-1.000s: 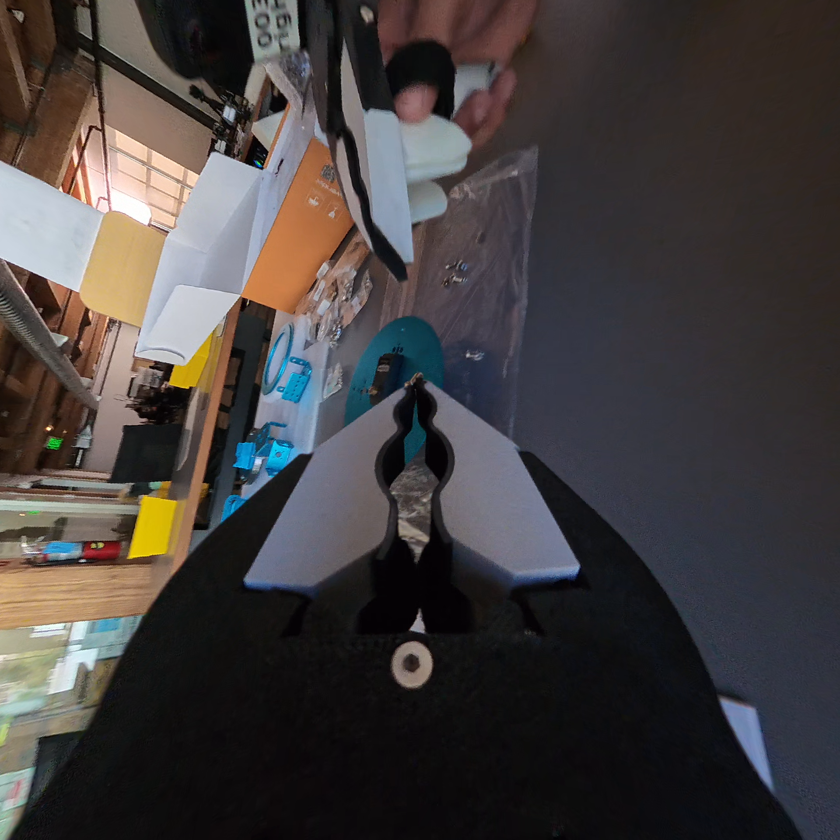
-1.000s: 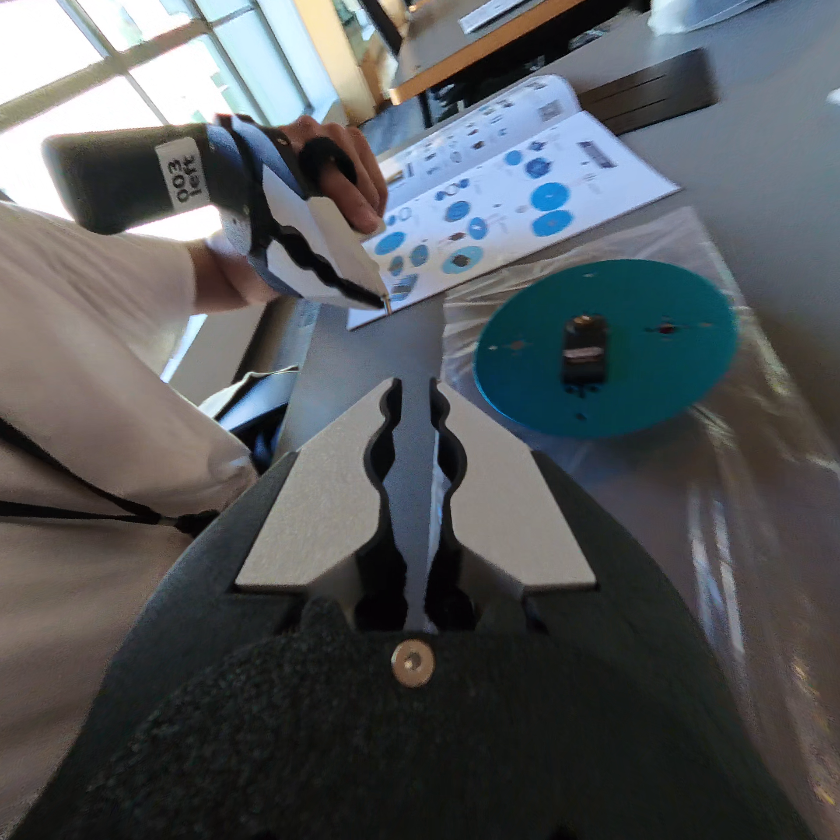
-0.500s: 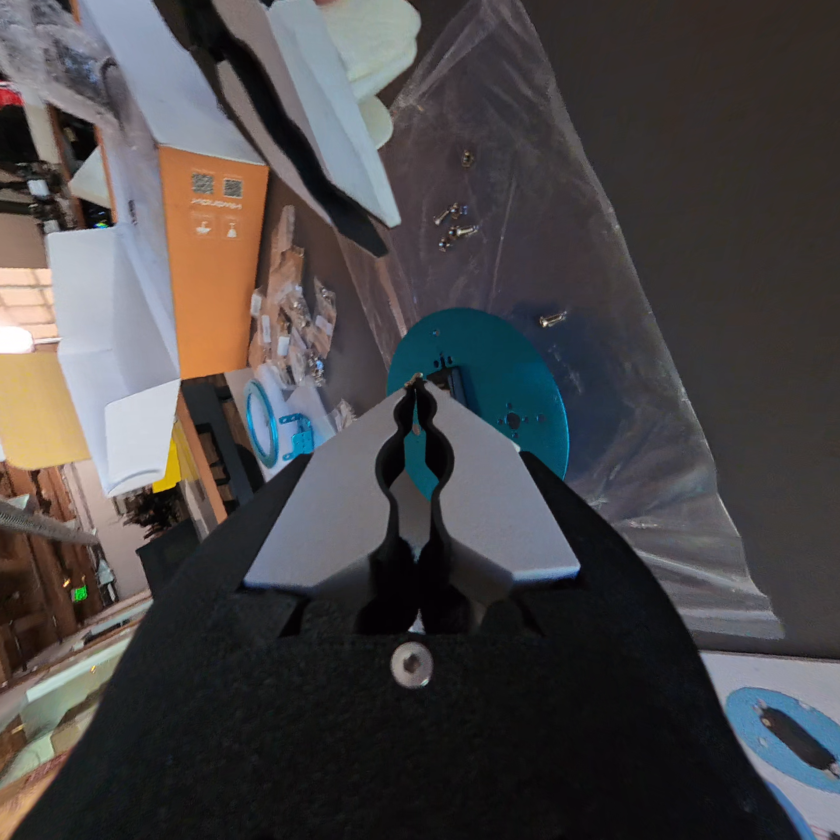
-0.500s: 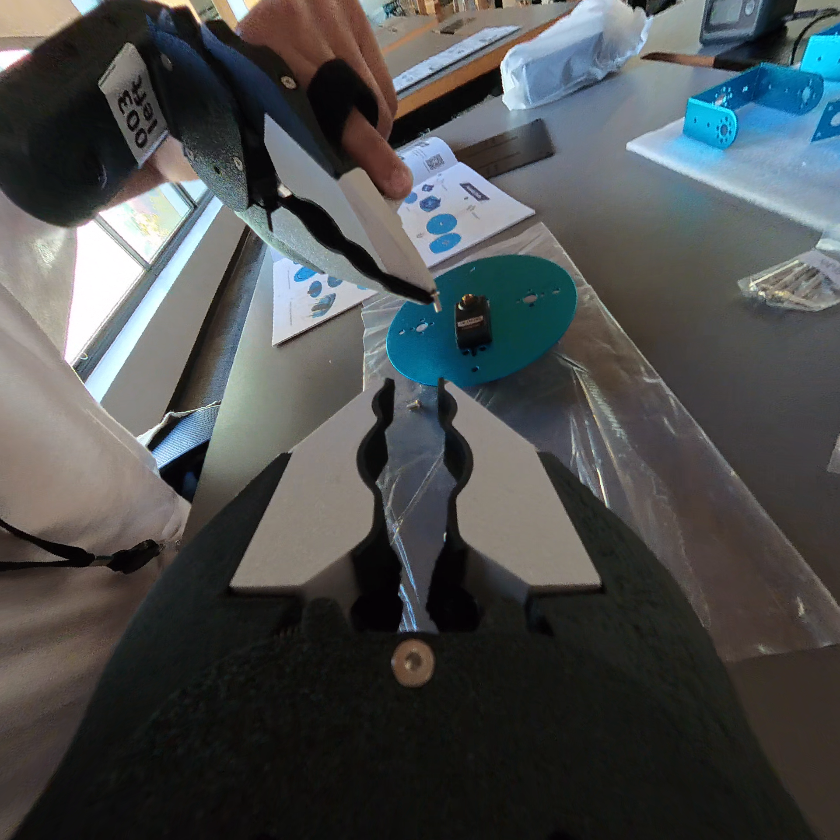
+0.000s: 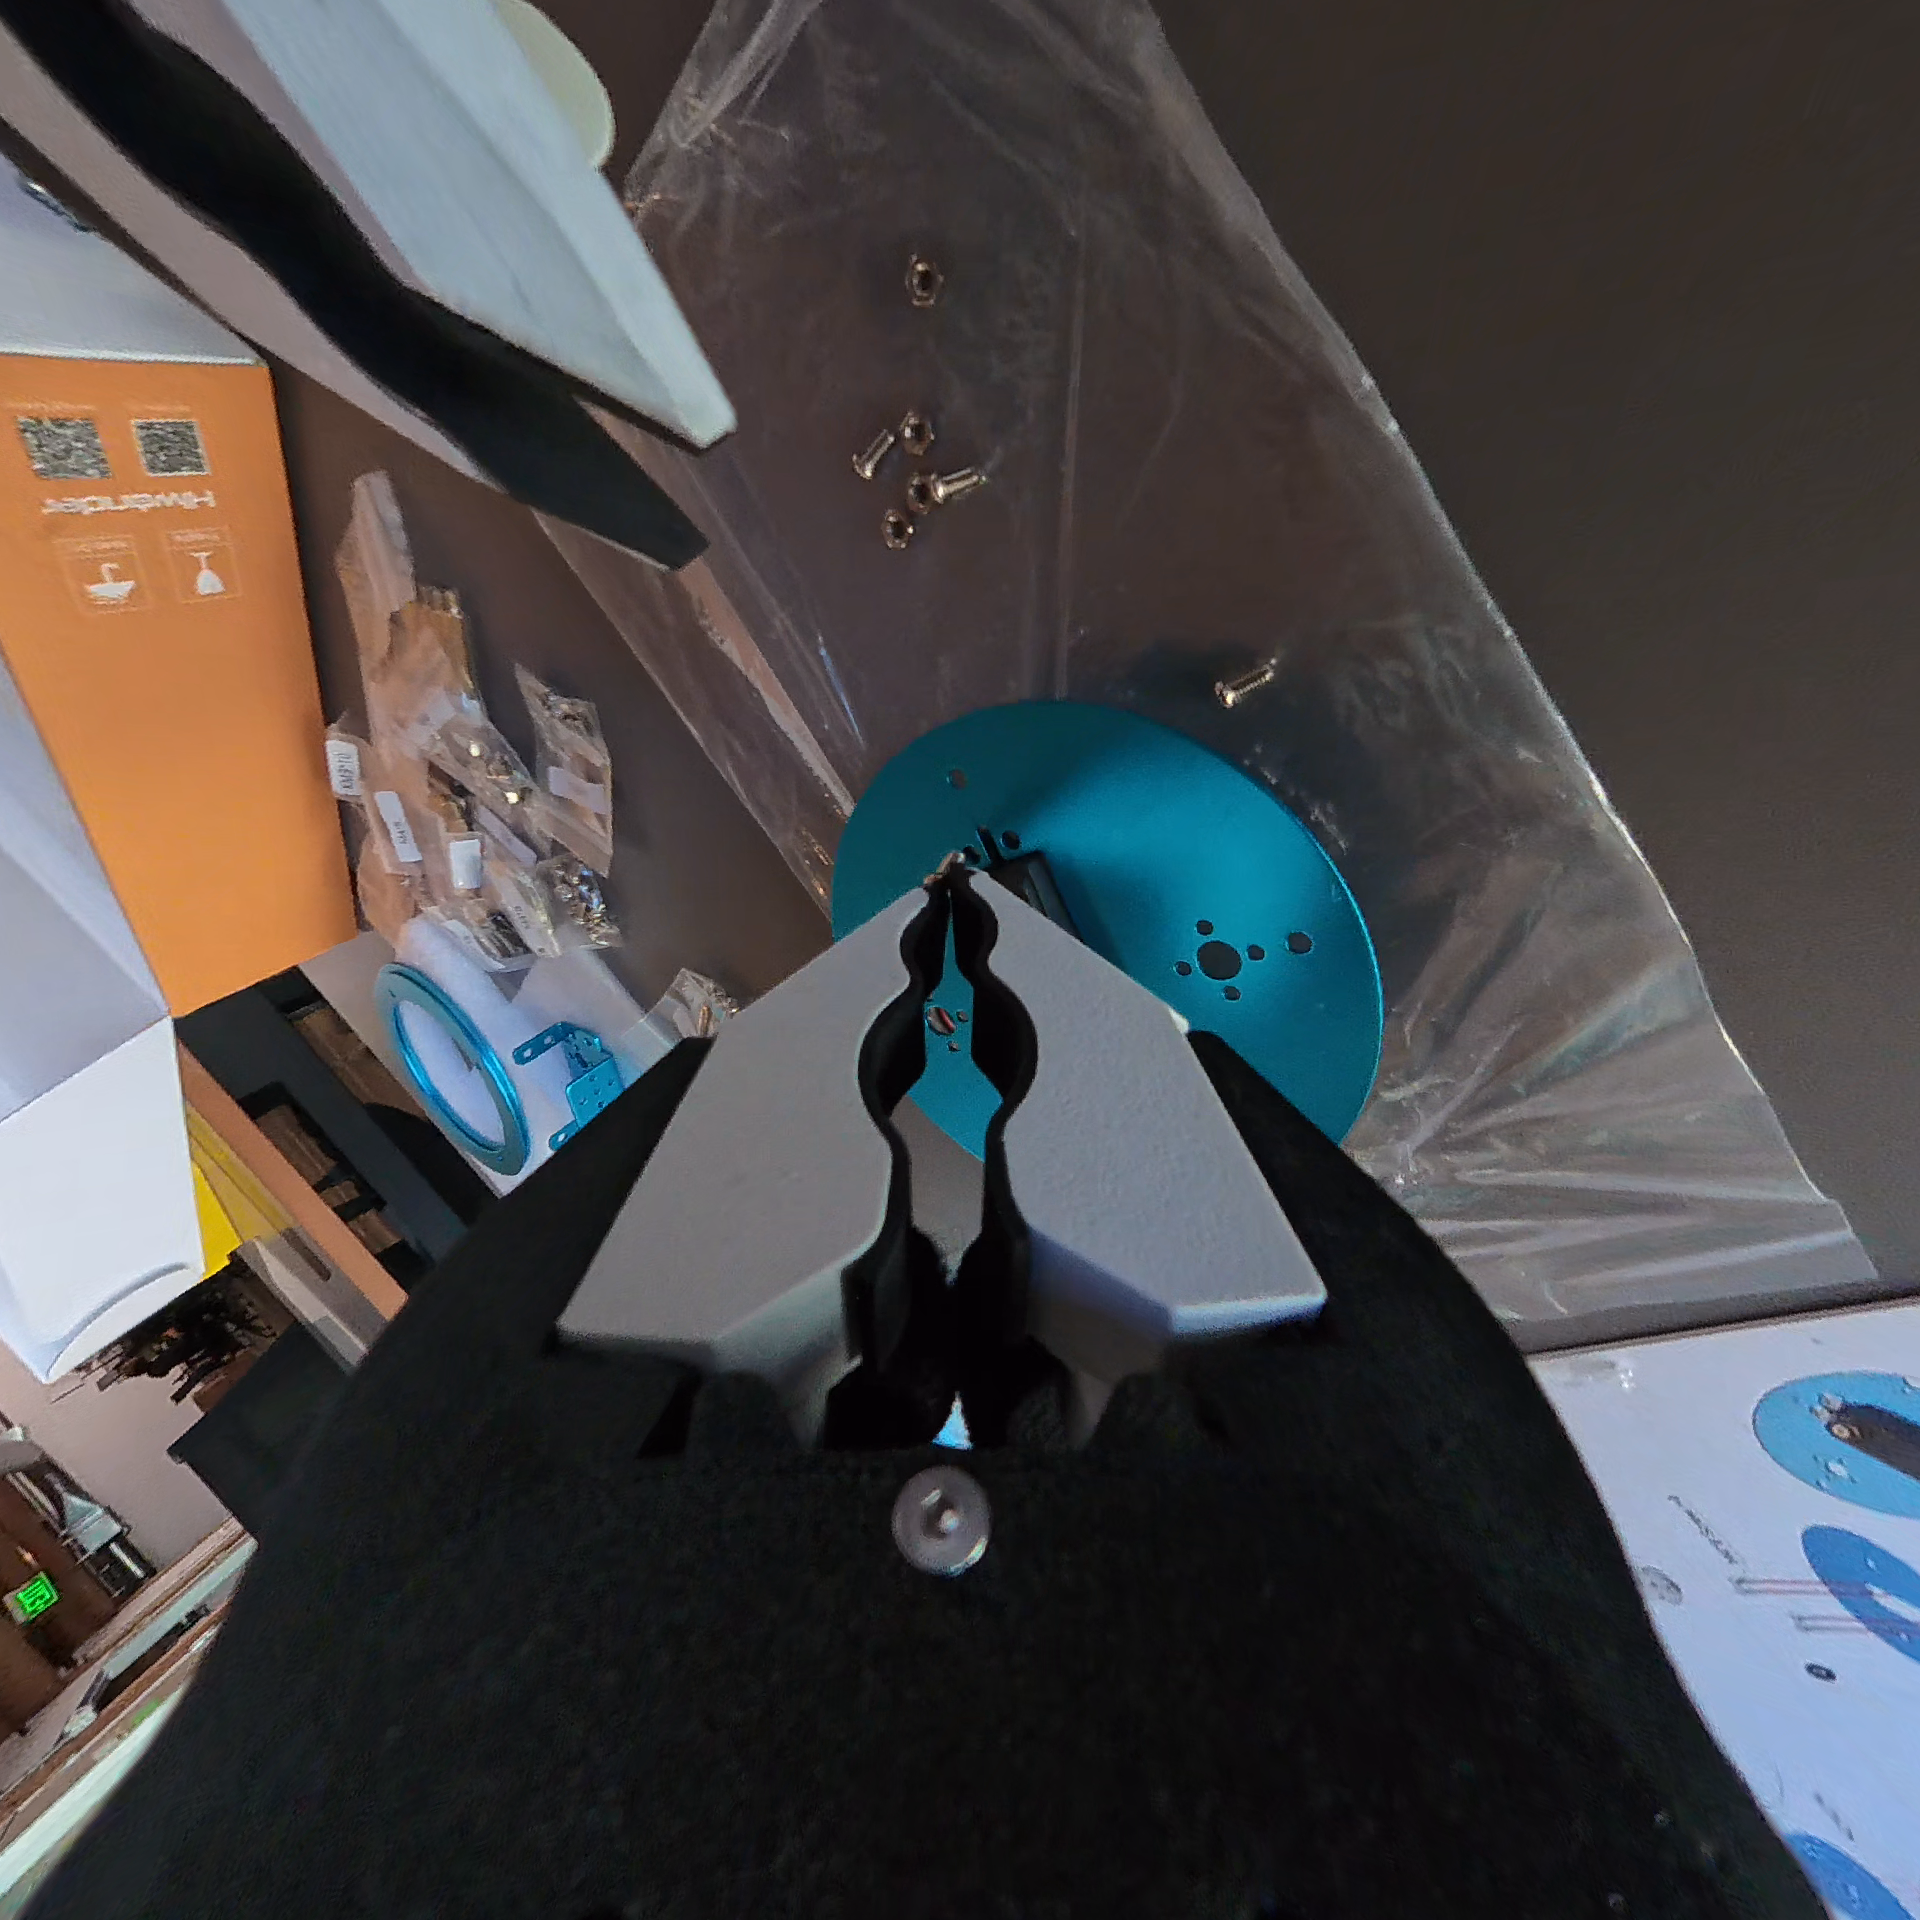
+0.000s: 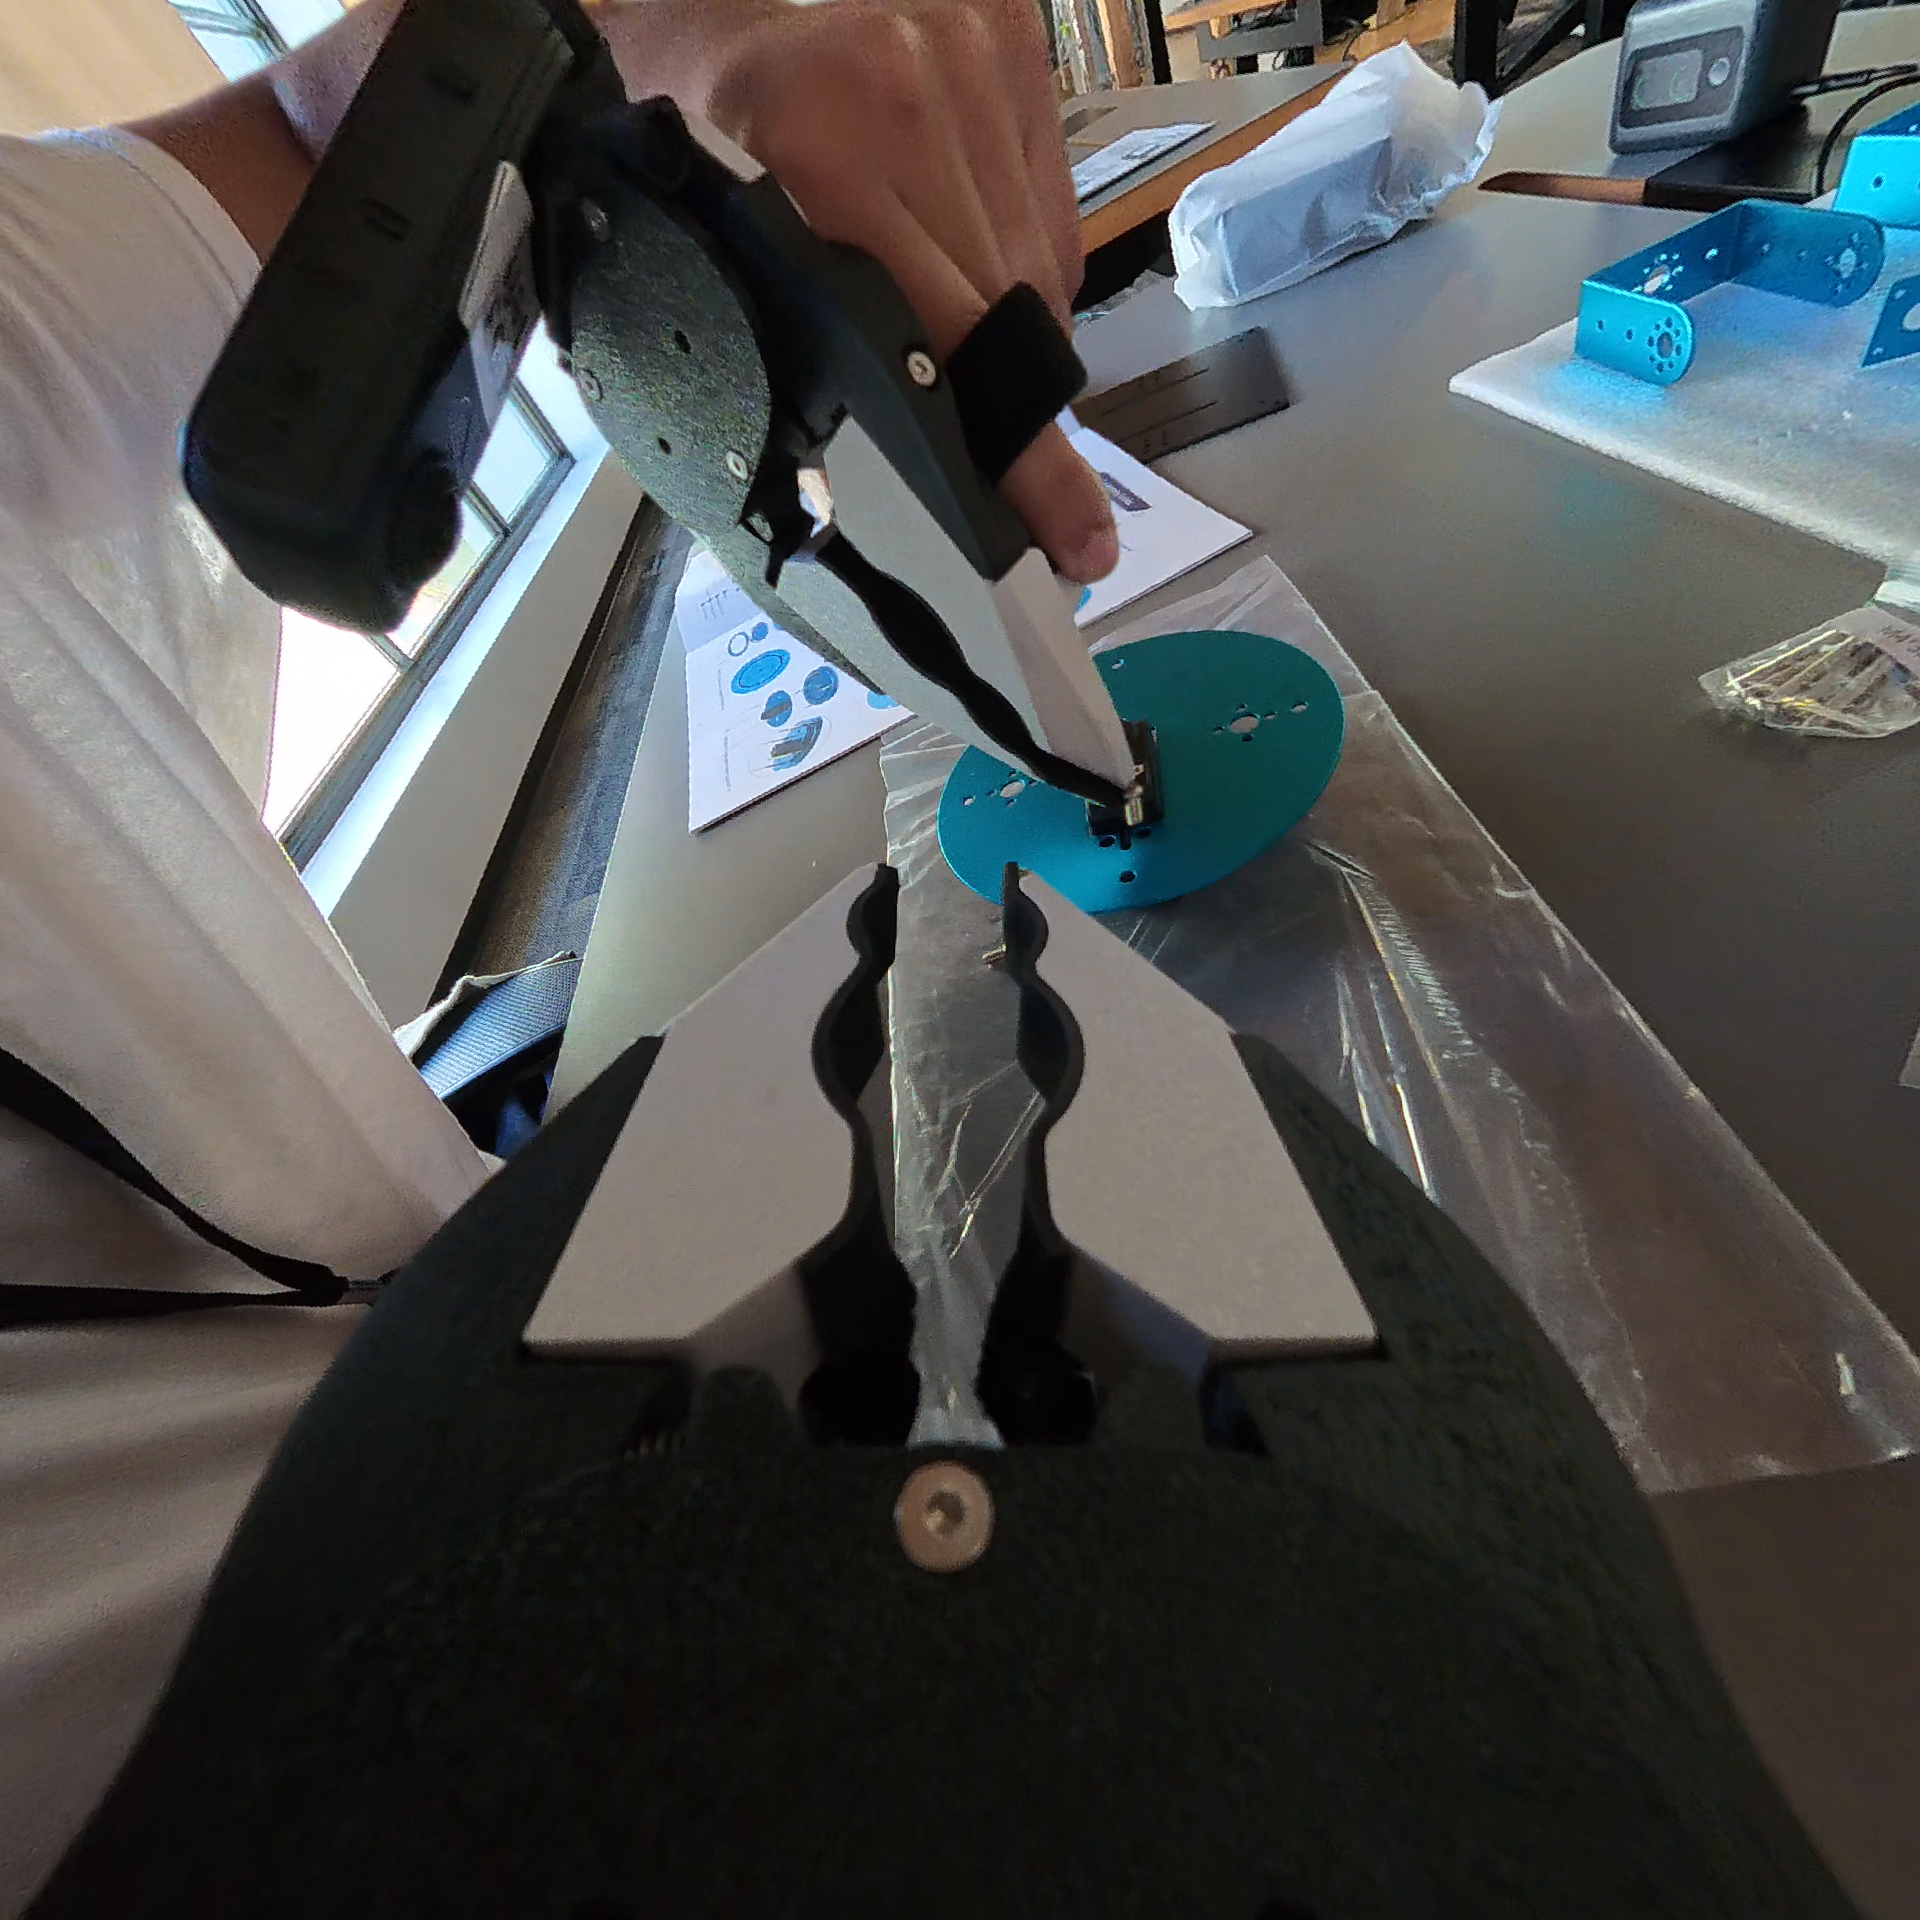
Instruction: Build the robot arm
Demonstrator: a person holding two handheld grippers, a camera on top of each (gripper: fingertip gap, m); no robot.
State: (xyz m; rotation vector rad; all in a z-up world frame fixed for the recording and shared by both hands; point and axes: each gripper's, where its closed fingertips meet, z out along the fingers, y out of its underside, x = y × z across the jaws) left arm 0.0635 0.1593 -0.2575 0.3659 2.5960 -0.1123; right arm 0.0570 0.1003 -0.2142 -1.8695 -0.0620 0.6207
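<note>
My left gripper (image 5: 951, 871) is shut on a small silver screw (image 5: 945, 864). Its tips rest at the black servo (image 5: 1039, 883) set in the blue disc (image 5: 1195, 862). The right wrist view shows that gripper (image 6: 1127, 792) pointing steeply down onto the servo (image 6: 1138, 753) on the disc (image 6: 1247, 758). My right gripper (image 6: 948, 885) is open and empty, low over the clear plastic bag (image 6: 1351, 1039) just short of the disc. A loose screw (image 6: 995, 956) lies by its right finger. It also shows in the left wrist view (image 5: 686, 488).
Loose nuts and screws (image 5: 914, 478) and a single screw (image 5: 1244, 681) lie on the bag. An orange box (image 5: 156, 675), hardware packets (image 5: 468, 790) and a blue ring (image 5: 452, 1070) are nearby. A booklet (image 6: 769, 717), blue brackets (image 6: 1725, 281) and a white wrapped bundle (image 6: 1320, 177) lie on the grey table. The tips of one gripper are about 8 cm away from the tips of the other. To reach the blue disc (image 5: 1195, 862) in a straight line is about 4 cm for my left fingers, about 10 cm for my right.
My left gripper has come down with the screw from above the table to the servo on the disc. My right gripper has moved nearer the disc and its fingers stand a little wider.
</note>
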